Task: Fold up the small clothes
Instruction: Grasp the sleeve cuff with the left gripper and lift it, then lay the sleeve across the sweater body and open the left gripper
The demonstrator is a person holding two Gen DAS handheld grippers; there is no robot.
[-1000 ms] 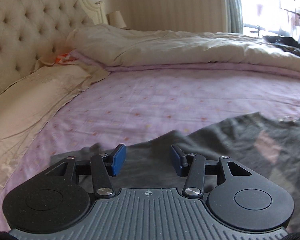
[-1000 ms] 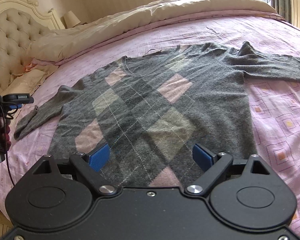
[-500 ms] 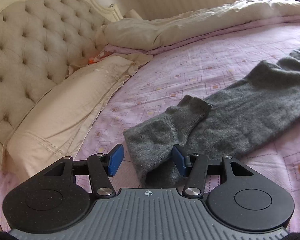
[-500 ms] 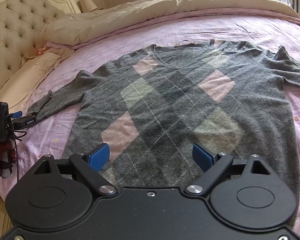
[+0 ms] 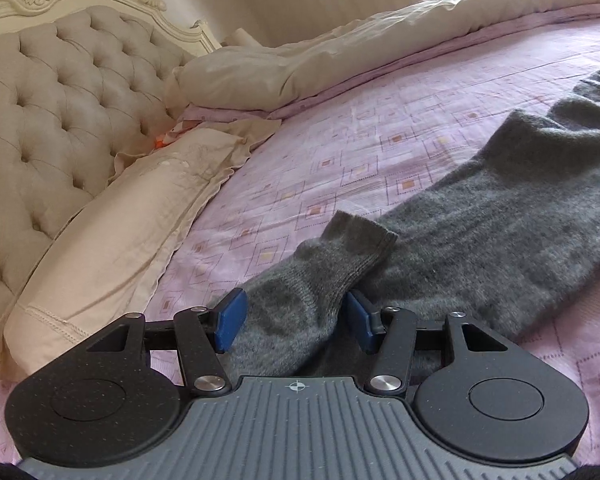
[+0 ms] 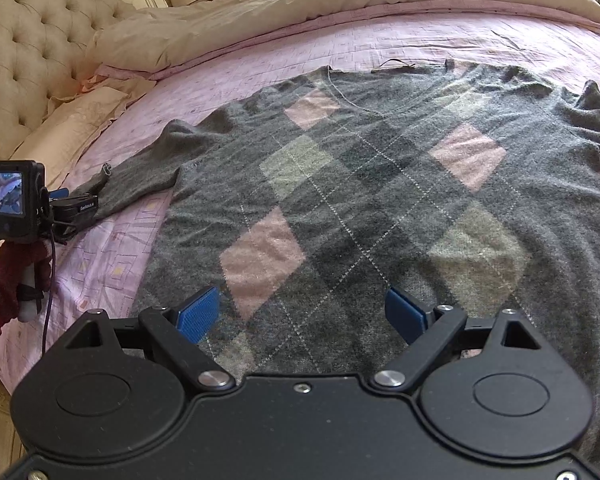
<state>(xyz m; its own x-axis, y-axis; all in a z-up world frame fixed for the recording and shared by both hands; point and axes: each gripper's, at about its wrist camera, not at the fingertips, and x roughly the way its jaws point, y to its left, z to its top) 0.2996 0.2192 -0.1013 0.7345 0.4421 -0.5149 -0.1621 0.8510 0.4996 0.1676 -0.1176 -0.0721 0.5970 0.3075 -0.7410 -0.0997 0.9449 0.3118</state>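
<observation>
A grey argyle sweater [image 6: 380,200] with pink and beige diamonds lies flat, front up, on the pink bed sheet [image 6: 112,256]. Its left sleeve [image 5: 480,240] stretches toward the pillow, and the cuff [image 5: 340,256] is bent back on itself. My left gripper [image 5: 294,320] is low over that cuff with the knit between its blue pads; the jaws stand half apart and do not visibly squeeze it. In the right wrist view the left gripper [image 6: 66,200] sits at the sleeve's end. My right gripper [image 6: 300,316] hovers wide open over the sweater's lower hem, holding nothing.
A cream pillow [image 5: 120,232] leans on the tufted headboard [image 5: 60,100] at the left. A beige duvet [image 5: 340,48] is bunched along the far side of the bed. A hand in a dark red sleeve [image 6: 4,280] carries the left gripper at the bed's near edge.
The left gripper swung from the sweater's body to the sleeve end and dropped onto the cuff. The right gripper shifted sideways along the hem, still open.
</observation>
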